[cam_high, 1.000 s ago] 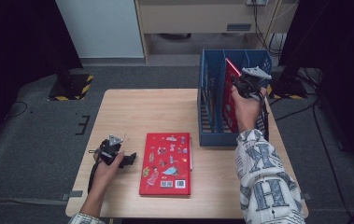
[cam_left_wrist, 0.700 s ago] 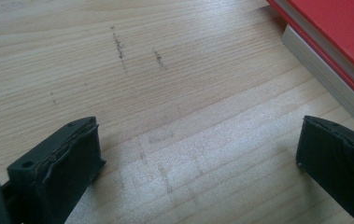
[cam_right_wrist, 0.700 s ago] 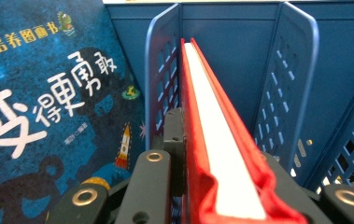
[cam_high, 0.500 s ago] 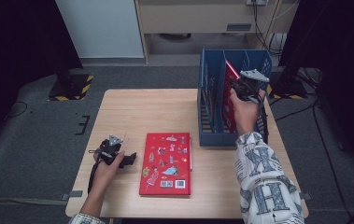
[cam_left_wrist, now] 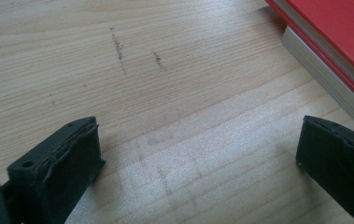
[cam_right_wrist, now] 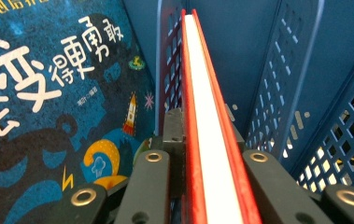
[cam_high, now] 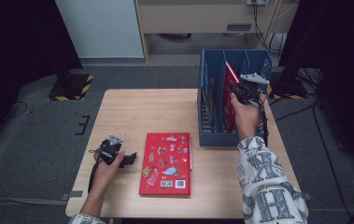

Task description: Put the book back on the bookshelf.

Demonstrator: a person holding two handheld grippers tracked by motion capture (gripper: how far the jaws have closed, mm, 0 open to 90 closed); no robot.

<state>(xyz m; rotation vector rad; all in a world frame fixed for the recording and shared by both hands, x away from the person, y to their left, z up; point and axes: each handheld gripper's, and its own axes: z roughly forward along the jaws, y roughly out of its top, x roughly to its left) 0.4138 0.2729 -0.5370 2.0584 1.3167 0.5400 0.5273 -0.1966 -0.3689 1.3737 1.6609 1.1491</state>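
Resting open and empty at 8 o'clock on the table (cam_high: 132,112), the left gripper (cam_high: 129,159) is parked beside a flat red book (cam_high: 166,163). At 2 o'clock a thin red hardback (cam_high: 229,95), white-paged, is clamped by the right gripper (cam_high: 240,89) and slotted upright into the blue rack (cam_high: 212,79); lowering and release are judged next.

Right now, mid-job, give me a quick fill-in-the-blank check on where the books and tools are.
1. The right tool is shut on a ____ book.
2. That book stands in the ____ rack.
3. The left tool is ____, holding nothing.
4. The other red book lies flat on the ____.

Missing words: red; blue; open; table
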